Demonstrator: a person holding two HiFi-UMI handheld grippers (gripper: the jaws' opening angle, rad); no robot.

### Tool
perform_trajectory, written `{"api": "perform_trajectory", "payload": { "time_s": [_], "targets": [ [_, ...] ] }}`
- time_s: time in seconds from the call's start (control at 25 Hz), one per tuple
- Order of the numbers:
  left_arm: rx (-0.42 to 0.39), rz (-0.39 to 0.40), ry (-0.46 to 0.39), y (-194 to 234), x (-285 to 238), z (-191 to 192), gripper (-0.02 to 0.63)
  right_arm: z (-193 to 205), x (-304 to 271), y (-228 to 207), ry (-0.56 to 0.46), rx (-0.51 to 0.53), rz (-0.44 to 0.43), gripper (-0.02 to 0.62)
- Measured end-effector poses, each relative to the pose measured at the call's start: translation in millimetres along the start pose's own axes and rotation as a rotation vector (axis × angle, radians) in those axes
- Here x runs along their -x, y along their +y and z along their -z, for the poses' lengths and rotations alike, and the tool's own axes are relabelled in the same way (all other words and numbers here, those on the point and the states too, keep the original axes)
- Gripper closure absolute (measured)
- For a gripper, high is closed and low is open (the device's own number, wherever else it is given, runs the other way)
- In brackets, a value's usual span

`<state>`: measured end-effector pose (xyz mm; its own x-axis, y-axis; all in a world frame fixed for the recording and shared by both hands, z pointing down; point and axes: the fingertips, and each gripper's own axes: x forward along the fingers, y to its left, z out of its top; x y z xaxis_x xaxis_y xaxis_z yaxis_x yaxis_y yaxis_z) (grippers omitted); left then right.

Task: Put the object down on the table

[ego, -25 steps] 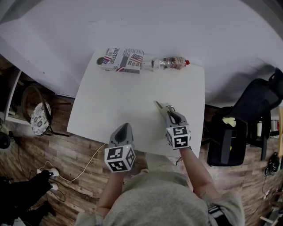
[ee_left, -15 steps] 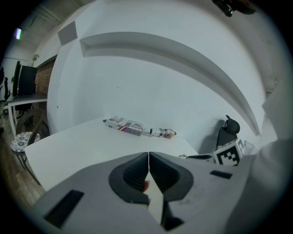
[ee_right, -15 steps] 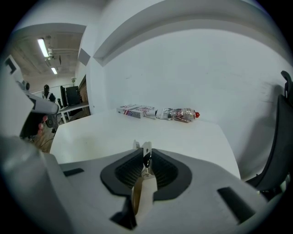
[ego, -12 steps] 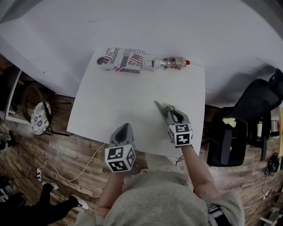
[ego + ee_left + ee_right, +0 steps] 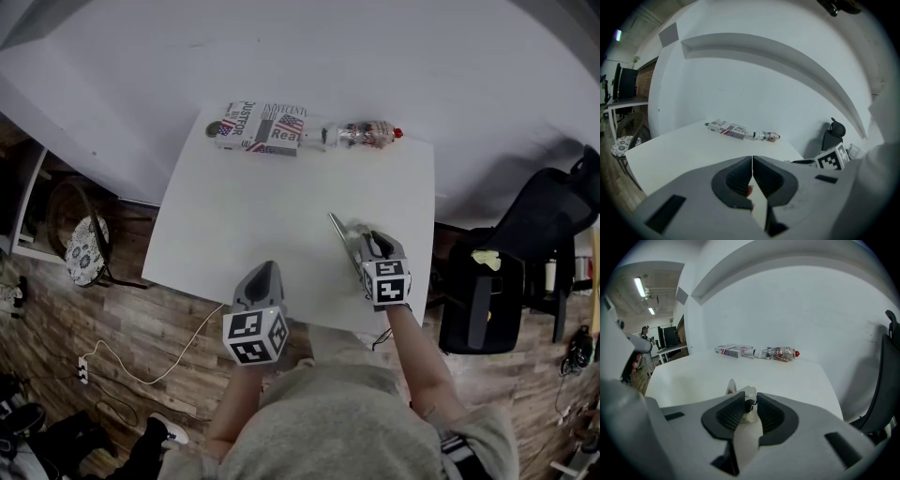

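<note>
Left gripper (image 5: 266,271) near the table (image 5: 216,234) edge, jaws together, empty; right gripper (image 5: 359,240) clamps thin metal object (image 5: 336,223) low over the tabletop, set-down likely pending: lower, then open; printed box (image 5: 258,128), bottle (image 5: 367,134) beyond.

white wall (image 5: 375,56) | wood-plank floor (image 5: 141,328) | white table (image 5: 253,216) | black chair (image 5: 555,211) at right | patterned stool (image 5: 84,251) at left

From overhead in the head view, steeply down on the white table (image 5: 281,216); from low at its near edge in both gripper views, close behind the jaws, facing across it; common to all three, the printed box (image 5: 260,128) and bottle (image 5: 367,134).
</note>
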<state>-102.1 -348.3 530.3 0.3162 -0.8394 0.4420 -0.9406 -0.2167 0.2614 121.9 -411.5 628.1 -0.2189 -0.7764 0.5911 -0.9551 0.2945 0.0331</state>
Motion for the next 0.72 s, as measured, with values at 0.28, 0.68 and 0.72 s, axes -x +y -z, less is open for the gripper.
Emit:
{"api": "perform_trajectory", "payload": {
  "time_s": [0.28,0.68,0.72],
  "targets": [
    [-0.002,-0.003,0.000,-1.6,3.2,1.0,0.598,0.0,-0.2,-0.5,-0.001,0.014,0.007,0.511],
    [-0.006,-0.005,-0.006,-7.7,12.8,4.2,0.598,0.2,1.6,-1.7,-0.006,0.007,0.018,0.509],
    [-0.005,-0.006,-0.007,-7.8,14.4,4.0,0.598,-0.3,2.6,-2.2,-0.008,0.004,0.020,0.509]
  ]
}}
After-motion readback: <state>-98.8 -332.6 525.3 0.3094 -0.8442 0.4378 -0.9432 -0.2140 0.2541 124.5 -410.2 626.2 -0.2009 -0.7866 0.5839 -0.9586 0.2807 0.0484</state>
